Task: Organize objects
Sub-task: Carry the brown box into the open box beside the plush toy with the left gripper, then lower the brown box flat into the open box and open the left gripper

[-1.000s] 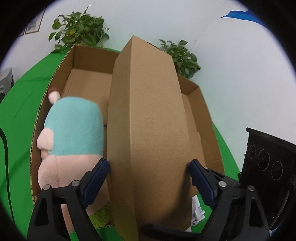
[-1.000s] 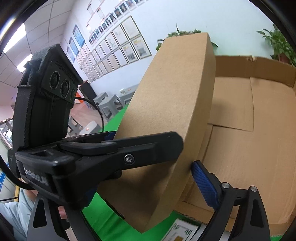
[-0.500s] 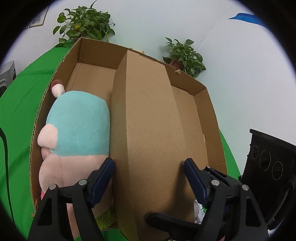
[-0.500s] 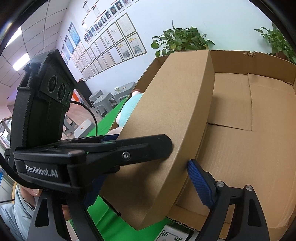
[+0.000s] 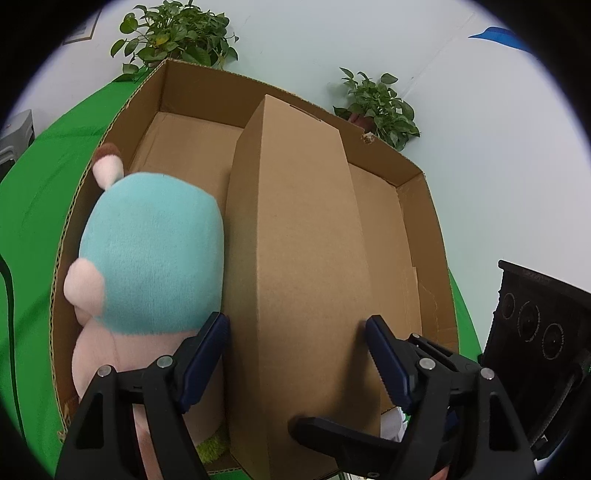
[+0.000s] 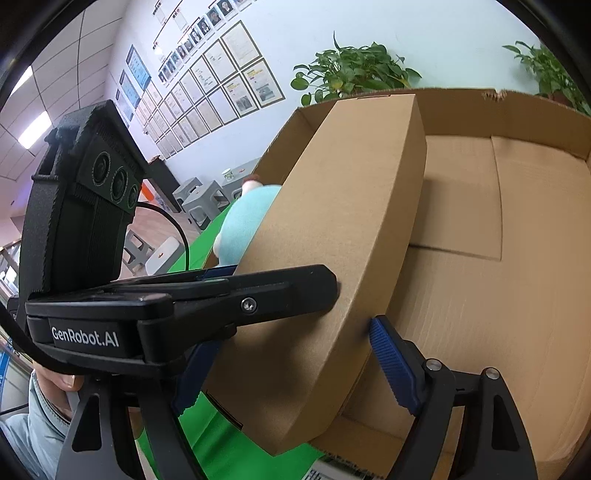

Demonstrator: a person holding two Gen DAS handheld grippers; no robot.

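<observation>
A long closed cardboard box (image 5: 306,258) stands on edge inside a big open cardboard carton (image 5: 424,229), beside a teal and pink plush toy (image 5: 147,258) that fills the carton's left side. My left gripper (image 5: 295,354) is shut on the near end of the long box, blue pads on both faces. My right gripper (image 6: 288,354) is shut on the same box (image 6: 332,240) from the right; its left finger is partly hidden behind the left gripper's body. The plush (image 6: 243,221) shows behind the box in the right wrist view.
The carton's bare floor (image 6: 498,277) lies to the right of the long box. The carton sits on a green cloth (image 5: 33,192). Potted plants (image 5: 173,33) stand behind it by the wall. Stools (image 6: 199,199) stand on the far left.
The long box has gone down and deeper into the carton, next to the plush. Both grippers have kept their hold on it.
</observation>
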